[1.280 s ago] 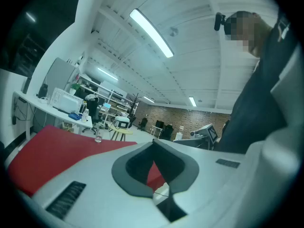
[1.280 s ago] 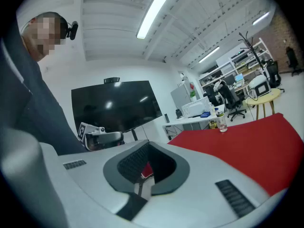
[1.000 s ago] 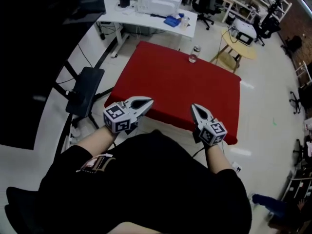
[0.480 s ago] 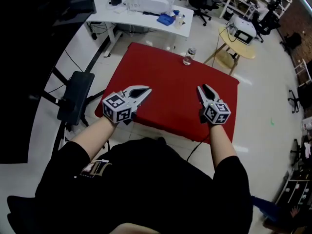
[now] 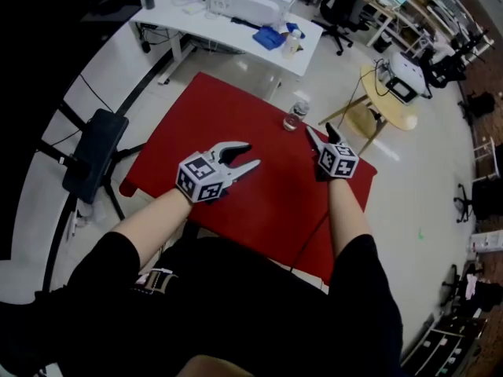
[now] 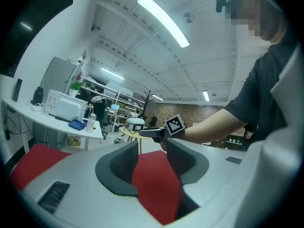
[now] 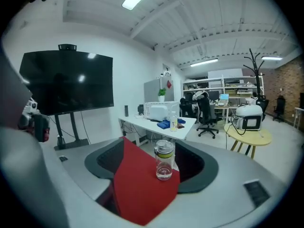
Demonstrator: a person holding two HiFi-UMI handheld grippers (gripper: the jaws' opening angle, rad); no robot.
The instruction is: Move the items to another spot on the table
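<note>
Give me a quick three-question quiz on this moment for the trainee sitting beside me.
1. Which thing stands on the red table just ahead of the right gripper? A: a clear bottle. B: a mug. C: a blue box.
2. True or false: the left gripper is gripping the bottle.
3. Near which edge of the table does the bottle stand, the person's or the far one?
Key: 1 A. 2 False: its jaws are opening with only red table between them. The right gripper's jaws are opening too, with the bottle just ahead of them, untouched. 3 The far one.
</note>
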